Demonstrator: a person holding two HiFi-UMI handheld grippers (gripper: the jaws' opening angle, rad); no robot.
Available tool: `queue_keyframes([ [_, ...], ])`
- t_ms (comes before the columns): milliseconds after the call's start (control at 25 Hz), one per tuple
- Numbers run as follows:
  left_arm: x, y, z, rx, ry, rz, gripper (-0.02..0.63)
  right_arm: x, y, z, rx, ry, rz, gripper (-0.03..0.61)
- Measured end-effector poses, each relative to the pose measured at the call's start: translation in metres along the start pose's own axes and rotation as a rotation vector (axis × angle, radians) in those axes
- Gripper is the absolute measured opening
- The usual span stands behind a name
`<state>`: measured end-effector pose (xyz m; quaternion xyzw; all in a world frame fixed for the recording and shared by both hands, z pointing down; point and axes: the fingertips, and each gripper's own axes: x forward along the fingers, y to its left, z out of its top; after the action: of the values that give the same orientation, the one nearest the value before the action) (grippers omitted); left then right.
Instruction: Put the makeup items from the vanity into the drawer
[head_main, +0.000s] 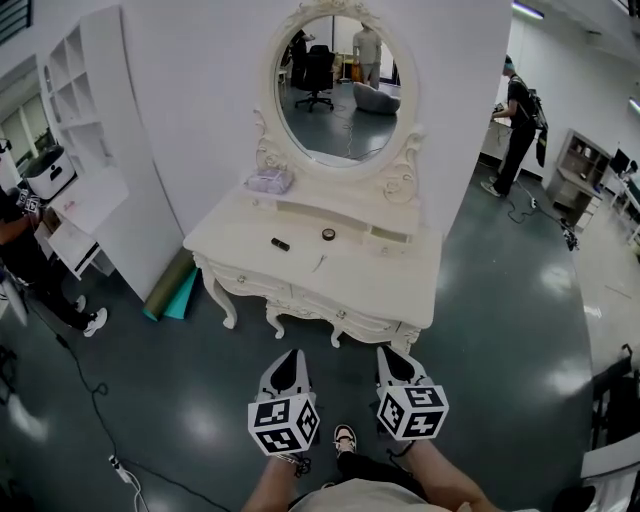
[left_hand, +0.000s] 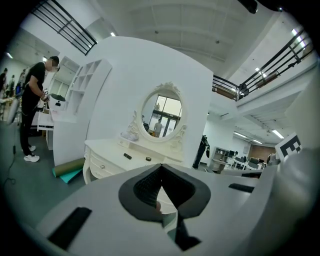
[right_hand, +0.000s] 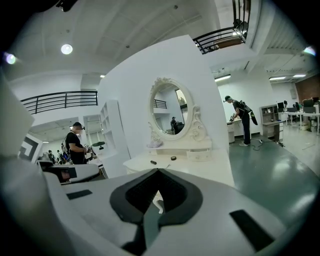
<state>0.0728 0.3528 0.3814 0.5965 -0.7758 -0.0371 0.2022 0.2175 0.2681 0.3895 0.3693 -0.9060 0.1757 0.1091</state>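
1. Nearest, at the bottom of the head view, the person's forearms and one shoe (head_main: 344, 437) are seen above a glossy grey-green floor (head_main: 170, 400).
2. The left gripper (head_main: 291, 358) is held low in front of the body, with its marker cube towards the camera. In the left gripper view its jaws are seen drawn together at the tips, with nothing between them.
3. The right gripper (head_main: 393, 355) is held just beside it at the same height. Its jaws are likewise pressed together and empty in the right gripper view.
4. Both grippers are pointed at a cream, carved vanity (head_main: 390, 290), with a strip of bare floor between them and it.
5. The vanity's front drawers (head_main: 262, 284) are seen closed.
6. The makeup items are laid on the vanity top, none of them touched. A small dark tube (head_main: 280, 243) is placed left of centre and a round dark pot (head_main: 328, 234) just to its right. A thin pale stick (head_main: 318, 263) is set nearer the front edge, and a pale lilac pouch (head_main: 269, 181) is set at the back left.
7. An oval mirror (head_main: 340, 85) in an ornate frame is mounted above the top.
8. To the left, rolled green and teal mats (head_main: 170, 290) are laid by a white partition, and a white shelf unit (head_main: 85, 150) is seen beyond.
9. Farthest, one person (head_main: 520, 120) is seen standing at the right and another person (head_main: 25, 250) at the left edge.
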Motion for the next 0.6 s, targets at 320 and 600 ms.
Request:
queue_keyframes([
  [320,0.061,-0.006,0.019,0.012,0.009,-0.008,0.005,0.049,-0.030,0.024,0.004,0.015,-0.009,0.017],
  [600,0.108,-0.008,0.030,0.022,0.016,0.001,0.005,0.090,-0.049,0.043,0.003,0.013,0.012,0.017],
])
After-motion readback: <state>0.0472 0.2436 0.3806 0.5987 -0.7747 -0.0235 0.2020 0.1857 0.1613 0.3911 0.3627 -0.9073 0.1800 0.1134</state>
